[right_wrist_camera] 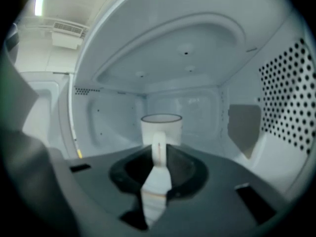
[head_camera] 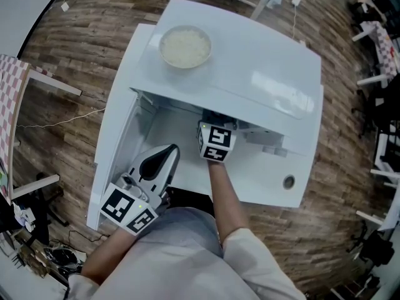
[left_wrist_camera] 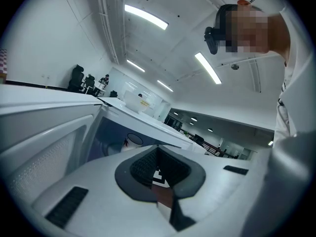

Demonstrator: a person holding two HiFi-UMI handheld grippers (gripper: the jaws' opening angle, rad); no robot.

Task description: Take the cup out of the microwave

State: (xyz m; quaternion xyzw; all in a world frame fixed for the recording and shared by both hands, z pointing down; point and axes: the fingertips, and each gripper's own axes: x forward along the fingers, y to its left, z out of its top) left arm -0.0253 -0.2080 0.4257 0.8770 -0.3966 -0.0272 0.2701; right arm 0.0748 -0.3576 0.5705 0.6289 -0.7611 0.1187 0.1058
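A white cup (right_wrist_camera: 161,125) stands upright inside the white microwave (head_camera: 250,80), its handle turned toward the opening. In the right gripper view my right gripper (right_wrist_camera: 159,154) is shut on that handle, which fills the gap between the pads. From the head view only its marker cube (head_camera: 215,142) shows at the cavity mouth; the jaws and cup are hidden under the microwave's top. My left gripper (head_camera: 167,156) hovers outside, low beside the open door (head_camera: 119,136), shut on nothing. The left gripper view shows the left gripper (left_wrist_camera: 158,157) pointing at the cavity, with the cup (left_wrist_camera: 131,141) inside.
A bowl of rice (head_camera: 185,46) sits on the microwave's top near its back left. The door swings out to the left. The perforated cavity wall (right_wrist_camera: 289,98) lies close on the right of my right gripper. Wooden floor, cables and chairs surround the unit.
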